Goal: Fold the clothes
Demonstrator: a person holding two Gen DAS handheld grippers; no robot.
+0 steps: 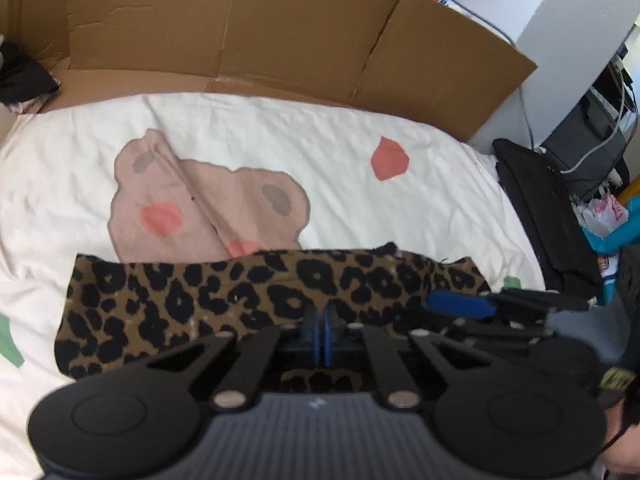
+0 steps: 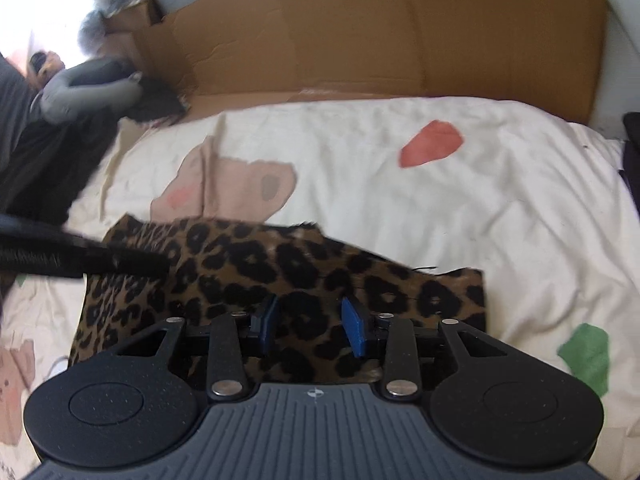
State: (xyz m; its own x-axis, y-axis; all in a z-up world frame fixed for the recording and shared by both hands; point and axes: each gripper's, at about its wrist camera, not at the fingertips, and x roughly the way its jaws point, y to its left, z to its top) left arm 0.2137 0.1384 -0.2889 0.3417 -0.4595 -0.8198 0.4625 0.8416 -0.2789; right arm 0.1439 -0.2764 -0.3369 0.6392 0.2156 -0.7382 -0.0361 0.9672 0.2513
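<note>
a: white bedsheet (image 1: pixel 360 184) with a pink bear print (image 1: pixel 208 204) at ten o'clock and a red patch at one, brown cardboard (image 1: pixel 280 28) propped along the far edge at twelve, dark clutter off at three.

b: and the leopard-print cloth (image 1: pixel 192 292) lies flat across the near side, running from nine to three in both views, right under the tools.

a: left gripper (image 1: pixel 322 334) first. blue pads pressed together at six o'clock, low on the cloth's near edge. whether fabric is really caught between them, i can't tell from here.

b: that's the risk, i'd say. if it's pinching air, or only the top layer, a lift would leave the rest behind and the fold comes out lopsided.

a: right gripper (image 2: pixel 312 326) now. jaws part open, pads either side of the print, not pressing on it.

b: so one end pinched and one loose. pull now and the cloth likely skews or drags the sheet into wrinkles.

a: views differ too. the left camera shows the right gripper's blue finger coming in at three o'clock, plus cables and bags beyond the bed.

b: the right camera gives the cloth's far right corner, a green patch at four, and a grey sleeve (image 2: pixel 84 92) at ten.
</note>
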